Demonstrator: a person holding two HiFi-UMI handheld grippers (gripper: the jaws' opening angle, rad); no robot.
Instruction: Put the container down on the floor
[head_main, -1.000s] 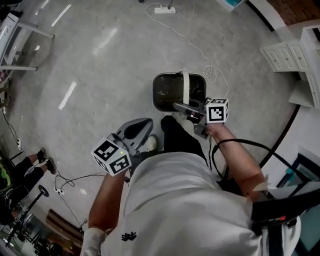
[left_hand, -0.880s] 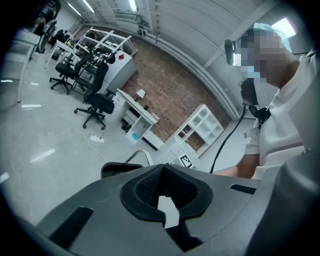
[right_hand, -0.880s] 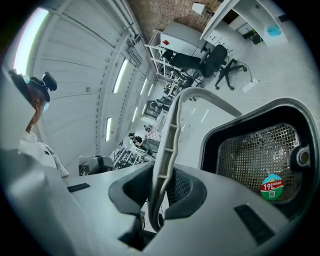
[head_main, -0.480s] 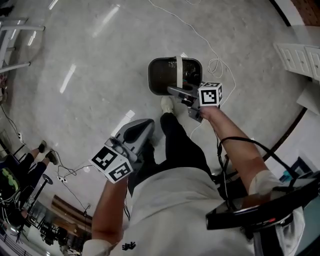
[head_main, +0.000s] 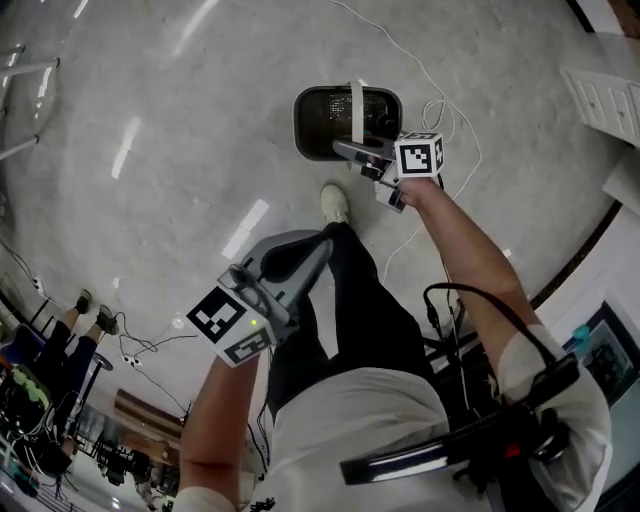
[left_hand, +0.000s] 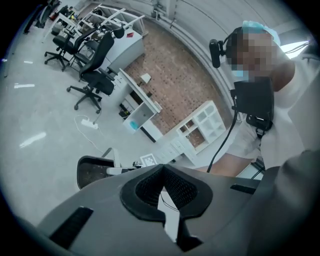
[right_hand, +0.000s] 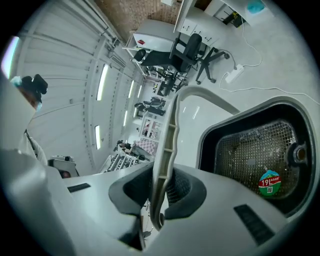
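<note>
Head view: black wire-mesh container with pale plastic bail handle, upper centre, against grey floor; contact undetermined.
Left gripper view: left gripper closed, empty.
Right gripper view: right gripper clamps the handle. Likely light, rigid; hold handle mid-span.

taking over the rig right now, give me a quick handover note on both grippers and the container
Right gripper: shut on the pale handle of the dark mesh container.
Left gripper: shut, nothing in it, beside the person's leg.
Container: upright, just ahead of the shoe; whether it touches the floor cannot be told.
Done: container gripped by its handle.
Left: set it on the floor, open the right jaws, pull clear.
</note>
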